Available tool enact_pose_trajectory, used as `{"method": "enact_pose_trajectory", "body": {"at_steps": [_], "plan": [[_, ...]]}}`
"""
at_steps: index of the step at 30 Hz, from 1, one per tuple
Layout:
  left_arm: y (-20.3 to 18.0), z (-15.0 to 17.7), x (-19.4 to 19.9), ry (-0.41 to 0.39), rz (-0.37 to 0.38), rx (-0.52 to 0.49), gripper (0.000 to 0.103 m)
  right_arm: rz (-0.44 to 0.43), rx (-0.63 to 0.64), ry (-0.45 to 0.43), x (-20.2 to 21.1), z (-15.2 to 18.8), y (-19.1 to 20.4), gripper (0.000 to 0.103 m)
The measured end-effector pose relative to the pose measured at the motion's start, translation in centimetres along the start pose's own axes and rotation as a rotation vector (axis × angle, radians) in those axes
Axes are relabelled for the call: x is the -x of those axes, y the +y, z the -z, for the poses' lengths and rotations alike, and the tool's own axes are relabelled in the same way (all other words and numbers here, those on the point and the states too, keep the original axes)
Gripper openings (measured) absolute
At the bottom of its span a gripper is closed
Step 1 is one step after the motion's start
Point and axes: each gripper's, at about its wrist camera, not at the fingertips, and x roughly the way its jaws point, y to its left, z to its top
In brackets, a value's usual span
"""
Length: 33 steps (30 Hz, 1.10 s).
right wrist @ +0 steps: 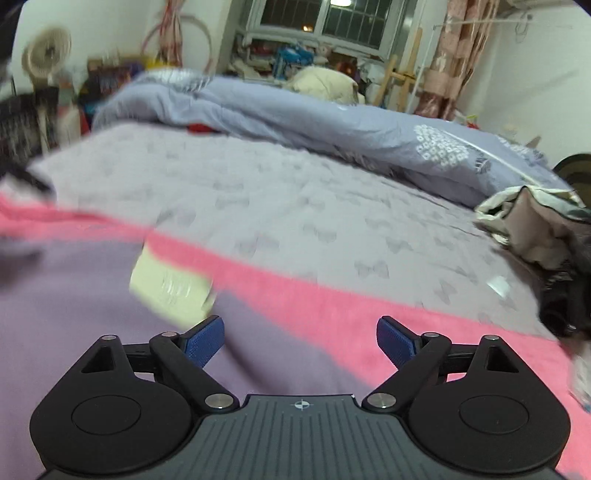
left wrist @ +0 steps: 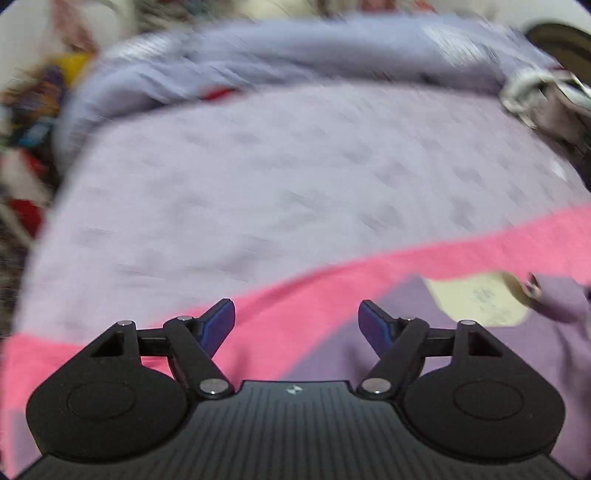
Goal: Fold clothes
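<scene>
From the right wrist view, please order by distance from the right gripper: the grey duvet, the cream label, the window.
1. Cream label, just ahead-left of the right gripper, on the purple garment.
2. Grey duvet, across the bed.
3. Window, back wall.

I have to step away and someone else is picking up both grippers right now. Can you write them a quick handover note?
Left gripper: open, empty, over the purple garment.
Right gripper: open, empty, over the same garment.
The garment lies on a pink cloth on the bed; its cream label patch shows between the grippers. A grey-blue quilt is bunched at the far side.
Done: no fold can be made out; the pictures are blurred.
Left: grip the garment and fold it.
</scene>
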Motion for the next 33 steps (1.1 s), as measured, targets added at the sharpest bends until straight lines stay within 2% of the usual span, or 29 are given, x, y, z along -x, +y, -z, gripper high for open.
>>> {"method": "enact_pose_trajectory", "body": {"at_steps": [2, 4, 5, 6, 7, 8, 9, 10, 11, 12, 13, 15, 17, 20, 24, 26, 27, 29, 30, 33], "plan": [[-1.5, -0.1, -2.6, 0.089, -0.014, -0.062, 0.077, -0.059, -0.016, 0.096, -2.5, -0.1, -1.6, 0.089], [-2.9, 0.2, -4.6, 0.168, -0.046, -0.117, 0.085, -0.119, -0.033, 0.191, -4.9, -0.2, -3.1, 0.089], [-3.3, 0.6, -4.8, 0.166, -0.071, -0.119, 0.095, -0.149, -0.041, 0.239, -6.2, -0.2, -3.9, 0.089], [-3.4, 1.0, -4.9, 0.169, -0.086, -0.11, 0.098, -0.178, -0.049, 0.287, -7.4, -0.3, -4.7, 0.089], [-3.1, 0.9, -5.1, 0.182, -0.079, -0.079, 0.098, -0.193, -0.06, 0.299, -7.5, -0.4, -4.9, 0.085], [-2.8, 1.0, -5.1, 0.189, -0.061, -0.051, 0.092, -0.204, -0.072, 0.302, -7.3, -0.5, -5.0, 0.068], [-2.4, 1.3, -4.9, 0.183, -0.024, -0.029, 0.078, -0.214, -0.083, 0.304, -7.1, -0.5, -5.1, 0.057], [-2.3, 1.5, -4.6, 0.174, 0.005, -0.024, 0.071, -0.213, -0.083, 0.299, -6.5, -0.6, -4.9, 0.03], [-2.6, 1.6, -4.1, 0.16, 0.019, -0.052, 0.055, -0.206, -0.091, 0.293, -6.2, -0.8, -4.9, 0.016], [-3.1, 1.5, -3.7, 0.153, 0.035, -0.083, 0.031, -0.198, -0.103, 0.287, -6.0, -1.0, -5.0, 0.014], [-3.6, 1.4, -3.3, 0.147, 0.04, -0.109, 0.017, -0.191, -0.114, 0.281, -5.7, -1.2, -5.1, 0.012], [-4.3, 1.2, -2.7, 0.135, 0.012, -0.136, 0.01, -0.164, -0.154, 0.263, -5.3, -1.7, -5.7, 0.011], [-4.2, 0.7, -2.4, 0.111, -0.014, -0.116, 0.009, -0.143, -0.218, 0.242, -5.3, -2.4, -7.0, 0.011], [-3.0, -0.3, -3.1, 0.106, -0.044, -0.034, 0.009, -0.052, -0.174, 0.178, -5.2, -3.2, -7.4, 0.008], [-2.9, -0.2, -4.5, 0.126, -0.093, -0.024, 0.018, -0.003, -0.153, 0.227, -8.8, -1.9, -7.2, 0.01], [-3.0, -0.4, -4.7, 0.124, -0.113, -0.023, 0.02, 0.023, -0.138, 0.206, -10.0, -1.2, -6.8, 0.014], [-2.9, -0.6, -4.8, 0.125, -0.117, -0.021, 0.024, 0.044, -0.121, 0.185, -10.3, -1.3, -6.5, 0.014], [-2.5, -1.2, -5.1, 0.126, -0.11, -0.003, 0.025, 0.072, -0.135, 0.183, -11.1, -2.0, -6.5, 0.018], [-2.1, -1.6, -5.0, 0.117, -0.108, 0.026, 0.025, 0.073, -0.159, 0.166, -10.4, -2.3, -6.9, 0.019], [-0.5, -2.7, -3.4, 0.04, -0.161, 0.145, 0.025, 0.066, -0.244, 0.101, -7.5, -2.9, -8.3, 0.021]]}}
